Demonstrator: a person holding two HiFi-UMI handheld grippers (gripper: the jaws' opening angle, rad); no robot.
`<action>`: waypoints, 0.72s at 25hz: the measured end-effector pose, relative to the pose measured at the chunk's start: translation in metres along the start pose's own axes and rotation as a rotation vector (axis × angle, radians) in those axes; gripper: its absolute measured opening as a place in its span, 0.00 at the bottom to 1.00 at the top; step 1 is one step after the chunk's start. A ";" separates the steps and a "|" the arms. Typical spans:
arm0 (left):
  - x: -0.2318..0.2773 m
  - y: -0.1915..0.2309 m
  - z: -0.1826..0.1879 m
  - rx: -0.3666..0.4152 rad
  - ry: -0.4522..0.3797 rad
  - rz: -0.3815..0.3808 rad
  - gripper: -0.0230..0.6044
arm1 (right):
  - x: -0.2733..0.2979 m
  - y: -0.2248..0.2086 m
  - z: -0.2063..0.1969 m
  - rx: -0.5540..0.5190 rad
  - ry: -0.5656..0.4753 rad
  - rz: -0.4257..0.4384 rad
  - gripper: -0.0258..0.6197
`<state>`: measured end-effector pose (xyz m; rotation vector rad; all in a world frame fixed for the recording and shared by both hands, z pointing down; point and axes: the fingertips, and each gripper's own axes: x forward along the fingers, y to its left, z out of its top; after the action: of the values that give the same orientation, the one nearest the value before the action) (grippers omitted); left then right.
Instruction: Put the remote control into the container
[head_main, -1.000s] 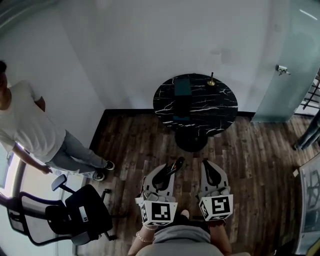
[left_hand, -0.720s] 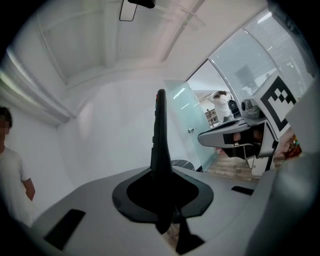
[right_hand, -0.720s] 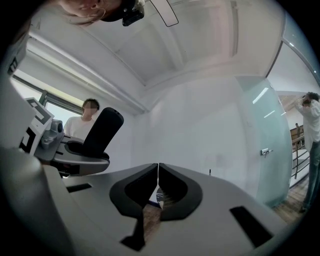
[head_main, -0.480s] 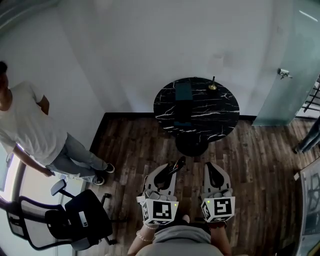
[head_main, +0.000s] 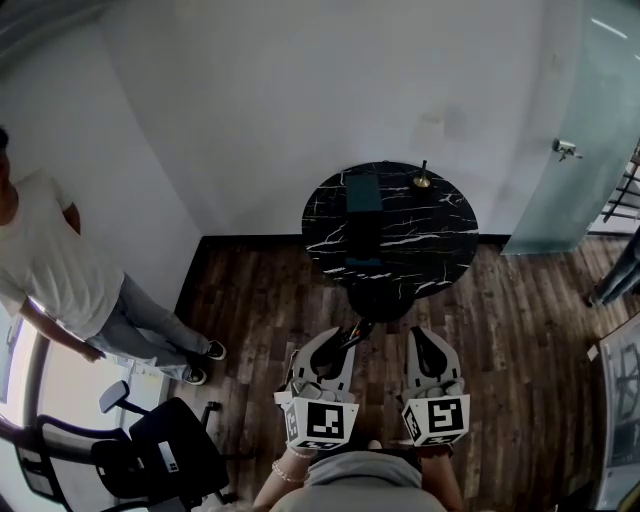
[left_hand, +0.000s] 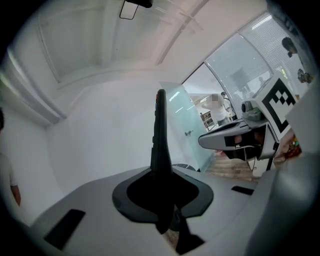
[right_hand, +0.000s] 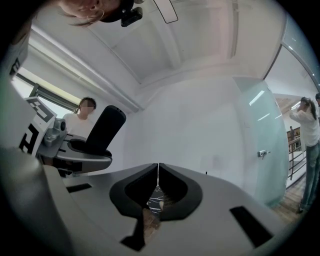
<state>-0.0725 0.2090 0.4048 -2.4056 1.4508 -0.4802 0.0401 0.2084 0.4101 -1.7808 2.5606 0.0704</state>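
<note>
My left gripper (head_main: 343, 340) is shut on a slim black remote control (head_main: 353, 333), which sticks out forward past its tips. In the left gripper view the remote (left_hand: 160, 132) stands up between the pads of the left gripper (left_hand: 161, 187). My right gripper (head_main: 424, 340) is beside it, shut and empty; in its own view the right gripper (right_hand: 158, 169) has its tips touching. A dark teal container (head_main: 363, 191) sits on the round black marble table (head_main: 430, 235) ahead of both grippers.
A small brass object (head_main: 422, 181) stands at the table's back right, and another dark item (head_main: 365, 262) lies near its front edge. A person in a white shirt (head_main: 45, 265) stands at the left by an office chair (head_main: 150, 455). A glass door (head_main: 580, 130) is at the right.
Both grippers and the view have moved forward towards the table, which now lies closer. The remote stays held in the left gripper.
</note>
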 end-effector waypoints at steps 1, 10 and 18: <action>0.003 0.003 -0.001 0.000 0.000 -0.001 0.14 | 0.005 0.000 -0.001 0.005 0.003 -0.003 0.06; 0.032 0.031 -0.016 -0.005 -0.001 -0.023 0.14 | 0.044 0.004 -0.009 0.002 0.014 -0.018 0.06; 0.052 0.055 -0.029 -0.002 -0.017 -0.059 0.14 | 0.074 0.009 -0.012 -0.002 0.009 -0.054 0.06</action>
<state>-0.1058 0.1354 0.4147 -2.4535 1.3775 -0.4706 0.0062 0.1413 0.4196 -1.8533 2.5175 0.0641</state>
